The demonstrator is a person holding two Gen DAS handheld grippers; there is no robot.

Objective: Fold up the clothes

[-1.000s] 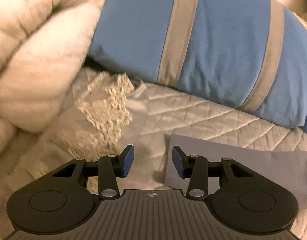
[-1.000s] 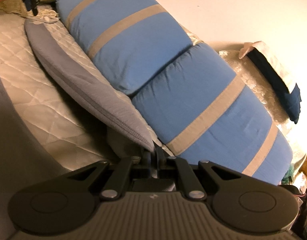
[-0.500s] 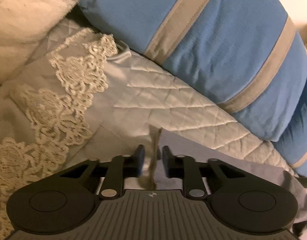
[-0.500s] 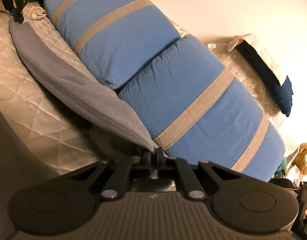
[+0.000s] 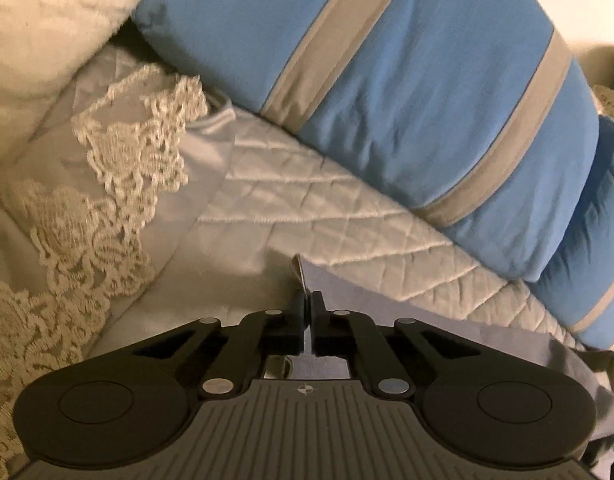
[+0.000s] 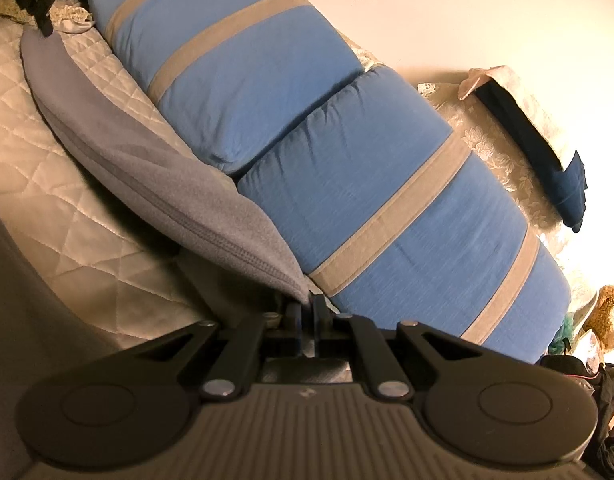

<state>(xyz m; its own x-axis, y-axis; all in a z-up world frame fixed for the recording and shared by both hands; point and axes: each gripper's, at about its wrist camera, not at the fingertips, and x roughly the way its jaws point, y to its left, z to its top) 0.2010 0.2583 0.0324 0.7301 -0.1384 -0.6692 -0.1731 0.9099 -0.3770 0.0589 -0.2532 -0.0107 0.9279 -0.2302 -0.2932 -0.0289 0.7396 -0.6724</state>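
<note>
A grey garment (image 6: 147,160) lies stretched along the quilted bed cover, beside two blue pillows. In the left wrist view my left gripper (image 5: 306,304) is shut on one corner of the grey garment (image 5: 407,320), and a small flap of cloth sticks up between the pads. In the right wrist view my right gripper (image 6: 306,308) is shut on the opposite corner, where a stitched seam runs into the jaws. The left gripper (image 6: 43,28) also shows far off at the top left of that view, pinching the cloth's other end, held by a hand.
Two blue pillows with grey stripes (image 6: 307,140) lie along the wall. A quilted white cover (image 5: 327,208) has lace trim (image 5: 107,208) and a fluffy white blanket (image 5: 47,32) at its left. A dark blue folded item (image 6: 547,168) and a plush toy (image 6: 607,312) sit at the right.
My left gripper came down onto the garment's corner and shut on it; a second ago it stood open above the cloth. The right gripper kept its hold and barely moved.
</note>
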